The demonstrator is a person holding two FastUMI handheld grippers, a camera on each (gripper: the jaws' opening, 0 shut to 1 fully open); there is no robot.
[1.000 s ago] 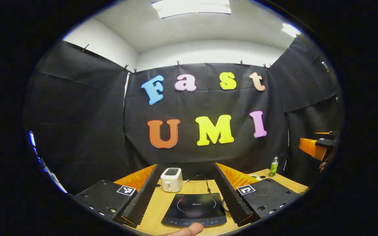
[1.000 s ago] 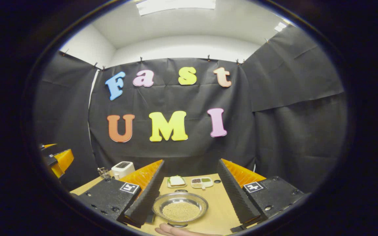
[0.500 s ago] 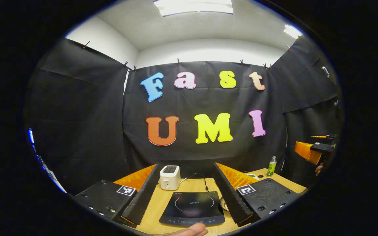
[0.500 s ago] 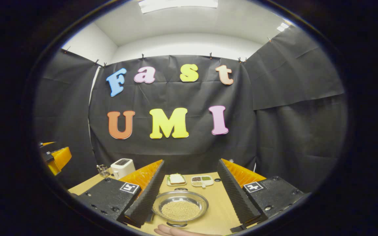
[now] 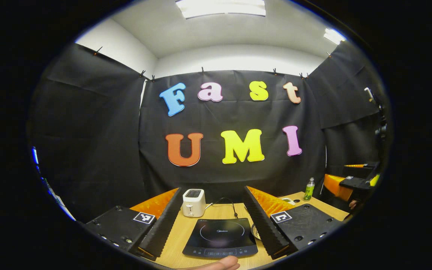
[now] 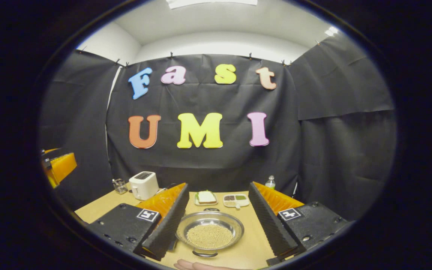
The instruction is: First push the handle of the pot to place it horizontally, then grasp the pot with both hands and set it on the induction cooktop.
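Pot (image 6: 210, 234): one, steel, filled with pale grains, on the worktop (image 6: 99, 204) between the spread, empty fingers of the right gripper (image 6: 216, 225), now fuller in view since that gripper tipped down; its two loop handles lie near and far, so the push is not yet done. Induction cooktop (image 5: 220, 240): one, bare, between the released fingers of the left gripper (image 5: 216, 225). Toaster (image 5: 194, 202): one. Food trays (image 6: 236, 200): two. Bottle (image 5: 308, 189): one.
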